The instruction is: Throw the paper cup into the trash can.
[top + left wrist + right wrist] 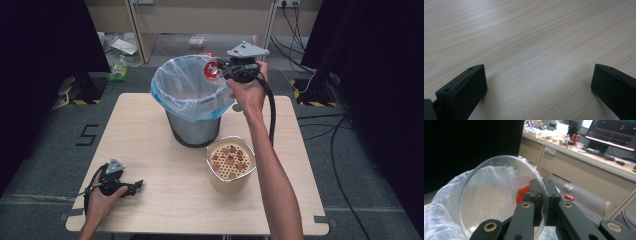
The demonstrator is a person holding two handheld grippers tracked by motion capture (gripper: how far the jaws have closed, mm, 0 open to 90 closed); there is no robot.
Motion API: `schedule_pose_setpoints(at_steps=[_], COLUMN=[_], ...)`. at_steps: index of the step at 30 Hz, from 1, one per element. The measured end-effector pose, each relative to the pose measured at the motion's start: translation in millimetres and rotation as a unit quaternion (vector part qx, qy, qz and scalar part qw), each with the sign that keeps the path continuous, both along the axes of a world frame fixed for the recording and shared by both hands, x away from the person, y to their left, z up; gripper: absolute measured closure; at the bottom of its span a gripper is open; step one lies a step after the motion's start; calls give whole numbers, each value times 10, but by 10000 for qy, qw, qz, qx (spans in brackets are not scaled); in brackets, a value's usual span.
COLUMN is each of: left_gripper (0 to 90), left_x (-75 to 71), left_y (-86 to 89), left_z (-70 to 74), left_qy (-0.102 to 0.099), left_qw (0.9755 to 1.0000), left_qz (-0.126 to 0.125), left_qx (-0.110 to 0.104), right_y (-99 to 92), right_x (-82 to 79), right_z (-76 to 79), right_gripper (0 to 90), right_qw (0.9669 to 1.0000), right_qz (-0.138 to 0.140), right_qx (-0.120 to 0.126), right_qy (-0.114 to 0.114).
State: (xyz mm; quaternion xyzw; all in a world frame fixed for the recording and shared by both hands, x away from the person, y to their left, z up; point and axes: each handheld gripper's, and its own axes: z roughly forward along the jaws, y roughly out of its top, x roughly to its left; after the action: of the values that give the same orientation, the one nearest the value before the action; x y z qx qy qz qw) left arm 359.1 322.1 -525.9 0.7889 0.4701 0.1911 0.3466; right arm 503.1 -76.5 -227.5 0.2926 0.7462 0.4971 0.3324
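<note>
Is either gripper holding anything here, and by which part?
The right gripper pinches a clear plastic bowl by its rim, tilted over the lined bin. The left gripper is open above the table, holding nothing.

Behind your table, note the painted number 5 (87,135) on the grey floor at left, with yellow-and-black hazard tape (75,101) just beyond it. Cables (345,150) run over the floor at right. A red can (569,197) lies on the floor below the long counter (584,157), monitors (610,132) on top.

Even overhead light; soft shadows; close views blurry.
</note>
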Motion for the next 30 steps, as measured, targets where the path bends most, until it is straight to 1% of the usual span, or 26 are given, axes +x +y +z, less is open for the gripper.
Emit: schedule_pose_setpoints(at_steps=[1, 2, 3, 5, 6, 8, 12, 17, 20, 23, 25, 28, 30], left_gripper=[0, 0, 0, 0, 0, 0, 0, 0, 0, 0, 0, 0, 0], left_x=[0, 0, 0, 0, 0, 0, 0, 0, 0, -1, -1, 0, -1], left_y=[0, 0, 0, 0, 0, 0, 0, 0, 0, -1, -1, 0, 0], left_z=[0, 0, 0, 0, 0, 0, 0, 0, 0, 0, 0, 0, 0], left_qy=[-1, -1, -1, 0, -1, -1, -1, -2, -1, -1, -2, -1, -1], left_qw=[10000, 10000, 10000, 10000, 10000, 10000, 10000, 10000, 10000, 10000, 10000, 10000, 10000], left_qz=[2, 2, 1, 0, 1, 1, 0, 4, 3, 5, 4, 3, 3], left_qx=[-2, -2, -1, 0, -1, -1, 0, 4, 5, 3, 4, 4, 5], right_y=[43, 43, 114, 167, 198, 229, 236, 97, -25, -172, -272, -411, -529], right_x=[27, 27, 77, 120, 152, 183, 197, 154, 101, 60, 31, -20, -73], right_z=[-13, -13, -48, -81, -108, -142, -167, -116, -119, -149, -183, -235, -280], right_gripper=[864, 864, 858, 829, 817, 764, 707, 659, 616, 585, 553, 524, 508], right_qw=[10000, 10000, 9999, 9997, 9996, 9996, 9995, 9995, 9992, 9987, 9982, 9977, 9974], right_qz=[13, 13, 42, 47, 54, -5, -72, -182, -242, -348, -370, -446, -486], right_qx=[-38, -38, -107, -141, -137, -88, -56, 102, 57, 32, 51, 32, 64], right_qy=[17, 17, 97, 181, 223, 271, 298, 251, 305, 380, 464, 506, 537])
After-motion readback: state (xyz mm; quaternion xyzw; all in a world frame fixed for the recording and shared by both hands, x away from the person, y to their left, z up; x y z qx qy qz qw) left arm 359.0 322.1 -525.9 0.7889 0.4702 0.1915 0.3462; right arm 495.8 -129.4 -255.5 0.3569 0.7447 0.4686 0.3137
